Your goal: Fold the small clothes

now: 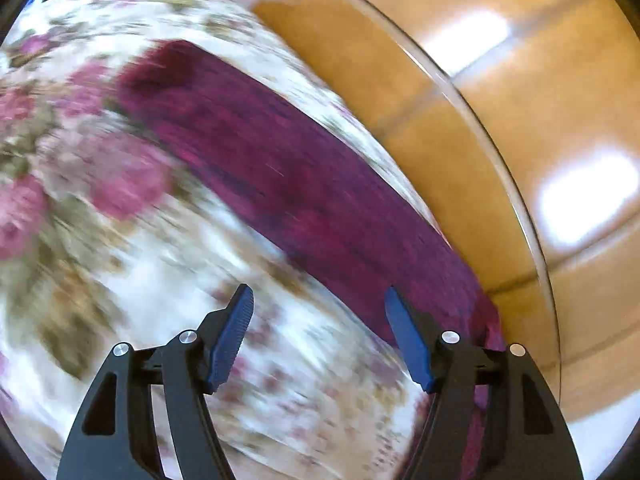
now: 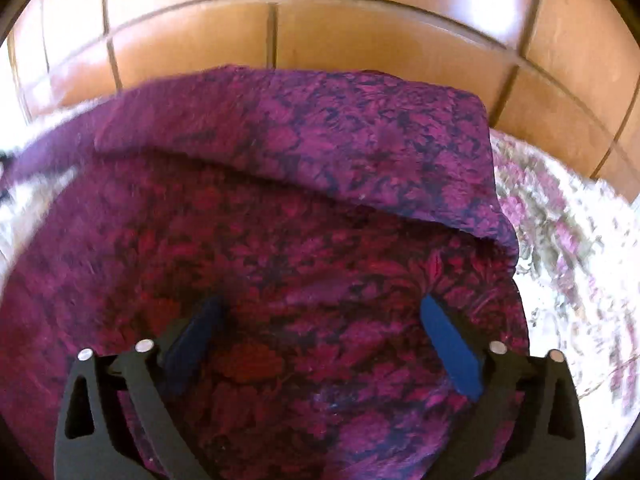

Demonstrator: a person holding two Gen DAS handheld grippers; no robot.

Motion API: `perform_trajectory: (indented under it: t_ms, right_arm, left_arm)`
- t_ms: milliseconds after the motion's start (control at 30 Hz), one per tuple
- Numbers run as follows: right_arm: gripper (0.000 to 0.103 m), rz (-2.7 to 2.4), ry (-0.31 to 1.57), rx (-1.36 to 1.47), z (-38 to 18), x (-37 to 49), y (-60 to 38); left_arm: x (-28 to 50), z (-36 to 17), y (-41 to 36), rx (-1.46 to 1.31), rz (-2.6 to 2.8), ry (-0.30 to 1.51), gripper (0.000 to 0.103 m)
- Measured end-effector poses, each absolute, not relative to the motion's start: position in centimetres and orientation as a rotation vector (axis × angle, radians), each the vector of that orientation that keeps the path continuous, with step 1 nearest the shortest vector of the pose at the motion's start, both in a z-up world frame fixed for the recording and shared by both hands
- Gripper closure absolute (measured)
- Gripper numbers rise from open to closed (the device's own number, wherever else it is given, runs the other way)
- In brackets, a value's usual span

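I take the dark purple patterned cloth (image 2: 280, 240) as my landmark. It lies on the round surface (image 1: 472, 92) with a glass edge and a white flowery cover (image 1: 120, 240). Past the cloth, beyond the surface's rim, I see the shiny orange floor tiles (image 2: 360, 40).

My right tool (image 2: 320, 344) hangs right over the cloth with its blue pads wide apart. It grips nothing. My left tool (image 1: 318, 336) sits just beside the cloth's long edge, over the flowery cover. Its pads are apart too, and nothing is between them.

In the right wrist view, the far part of the cloth lies doubled over the near part, with a soft ridge running across. So I think one fold is made. The cloth looks bumpy and loose, so I guess more folding and smoothing is left. The left wrist view is blurry, so I cannot tell how neat the edges are.

I see no basket, box or bin anywhere near the cloth.
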State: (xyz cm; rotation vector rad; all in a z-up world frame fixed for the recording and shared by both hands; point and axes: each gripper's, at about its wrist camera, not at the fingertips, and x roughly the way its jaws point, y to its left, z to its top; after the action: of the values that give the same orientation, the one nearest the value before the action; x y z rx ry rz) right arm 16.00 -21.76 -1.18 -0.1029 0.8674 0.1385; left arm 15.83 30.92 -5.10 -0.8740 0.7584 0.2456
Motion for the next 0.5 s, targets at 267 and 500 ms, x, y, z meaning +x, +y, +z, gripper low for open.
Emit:
perform_trajectory:
  t_ms: [267, 500]
  right_arm:
    - [0.002, 0.174, 0.906, 0.025, -2.2, 17.0, -23.3]
    - [0.002, 0.161, 0.893, 0.01, -2.0, 17.0, -22.9]
  left_arm:
    - [15.3, -7.3, 39.7, -1.115, 0.405, 0.687, 0.049]
    - [18.1, -6.7, 41.3, -1.075, 0.442, 0.682, 0.093]
